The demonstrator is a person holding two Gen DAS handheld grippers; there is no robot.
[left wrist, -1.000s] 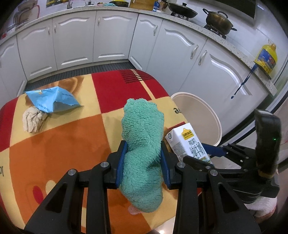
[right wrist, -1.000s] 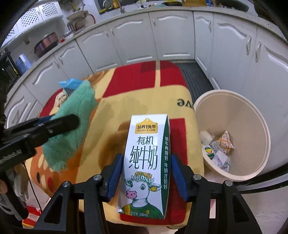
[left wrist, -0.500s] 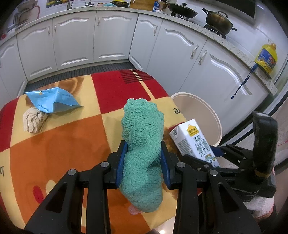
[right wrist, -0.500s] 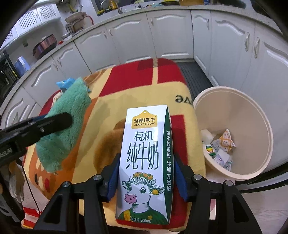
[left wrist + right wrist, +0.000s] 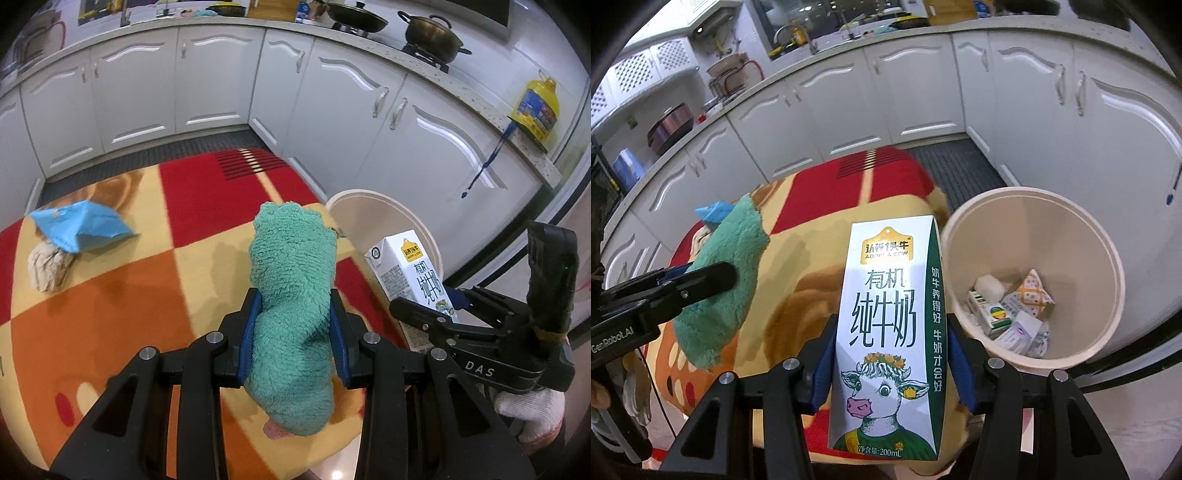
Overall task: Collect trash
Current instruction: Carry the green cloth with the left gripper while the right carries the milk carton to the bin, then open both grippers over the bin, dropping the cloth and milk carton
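Observation:
My right gripper (image 5: 892, 363) is shut on a white and green milk carton (image 5: 886, 325), held upright in the air at the table's right edge, beside the cream trash bin (image 5: 1108, 266). The carton also shows in the left wrist view (image 5: 413, 269). My left gripper (image 5: 293, 330) is shut on a green fluffy cloth (image 5: 293, 295), held above the table. The cloth also shows in the right wrist view (image 5: 720, 280). A blue wrapper (image 5: 81, 225) and a crumpled paper ball (image 5: 46, 266) lie at the table's far left.
The table has a red, orange and yellow checked cover (image 5: 110, 314). The bin (image 5: 391, 214) stands on the floor right of the table and holds several pieces of trash (image 5: 1008, 314). White kitchen cabinets (image 5: 207, 81) run behind, with pots (image 5: 432, 35) and a yellow oil bottle (image 5: 535, 107) on the counter.
The right gripper has lifted the milk carton and moved it right, toward the bin. The left gripper and the cloth have stayed in place.

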